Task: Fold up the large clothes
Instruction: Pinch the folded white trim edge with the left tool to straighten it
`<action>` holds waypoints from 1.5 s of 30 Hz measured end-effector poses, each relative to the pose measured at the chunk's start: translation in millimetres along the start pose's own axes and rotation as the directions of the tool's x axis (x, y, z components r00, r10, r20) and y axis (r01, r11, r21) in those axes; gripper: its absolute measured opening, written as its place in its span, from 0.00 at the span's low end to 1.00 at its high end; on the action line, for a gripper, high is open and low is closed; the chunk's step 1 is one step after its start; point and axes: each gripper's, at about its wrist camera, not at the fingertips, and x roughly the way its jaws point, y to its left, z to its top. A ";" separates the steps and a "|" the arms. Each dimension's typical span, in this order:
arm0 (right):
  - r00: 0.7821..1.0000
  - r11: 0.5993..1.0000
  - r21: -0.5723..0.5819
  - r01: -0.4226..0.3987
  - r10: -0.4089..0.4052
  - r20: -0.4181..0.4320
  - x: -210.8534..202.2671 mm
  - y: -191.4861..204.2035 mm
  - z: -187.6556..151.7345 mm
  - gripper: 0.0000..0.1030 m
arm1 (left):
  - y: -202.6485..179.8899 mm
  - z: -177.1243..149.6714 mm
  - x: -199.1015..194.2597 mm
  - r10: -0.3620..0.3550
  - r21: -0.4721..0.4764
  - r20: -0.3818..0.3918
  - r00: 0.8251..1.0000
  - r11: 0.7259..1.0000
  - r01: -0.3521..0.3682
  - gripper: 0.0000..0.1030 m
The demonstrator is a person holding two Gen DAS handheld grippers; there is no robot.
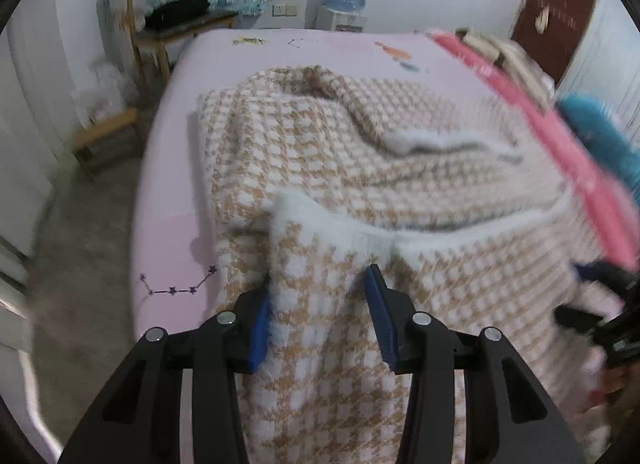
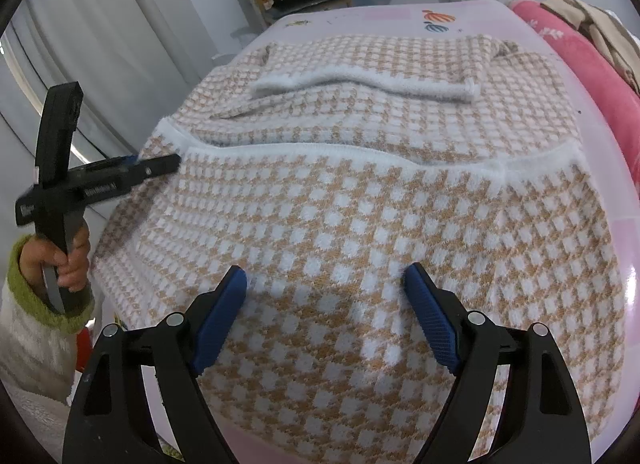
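The fuzzy tan-and-white houndstooth knit garment with white plush trim (image 2: 360, 199) lies spread over the pink bed (image 2: 592, 75), its near part folded up so a trimmed edge crosses the middle. It looks thick, soft and limp, fairly light for its size, likely to sag and stretch from any single pinch. The plush hem (image 1: 320, 223) or a corner of it seems the best hold, being firmer than the open knit.

The left gripper (image 1: 320, 300) has its jaws half closed with a corner of that fold bunched between them; whether they truly clamp it I cannot tell. The right gripper (image 2: 324, 296) hovers over the near cloth, jaws spread and grasping nothing.

A rolled pink blanket (image 2: 580, 59) lies along the bed's side.
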 end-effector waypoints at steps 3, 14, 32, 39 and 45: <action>1.000 1.000 0.000 -0.002 0.002 0.000 -0.3 -0.3 0.1 0.76 | -12.5 -4.6 5.1 0.079 0.050 -0.007 0.997 0.996 -0.078 0.41; 1.000 1.000 0.000 -0.001 0.001 0.000 -0.4 -0.8 -0.1 0.78 | -10.3 -9.6 7.2 0.102 0.029 -0.010 0.995 0.994 -0.102 0.41; 1.000 1.000 0.010 -0.015 0.015 0.008 -7.2 -5.7 -0.4 0.78 | -12.7 -11.5 4.8 0.116 0.006 -0.003 0.993 0.993 -0.116 0.41; 0.991 0.991 0.127 0.029 -0.045 0.125 -58.4 -62.2 -0.9 0.77 | -12.8 -13.4 3.7 0.137 -0.046 0.001 0.991 0.990 -0.136 0.41; 0.976 0.967 0.220 0.129 -0.163 0.143 -77.6 -116.7 13.4 0.64 | -13.9 -13.0 4.7 0.149 -0.053 0.003 0.989 0.987 -0.149 0.41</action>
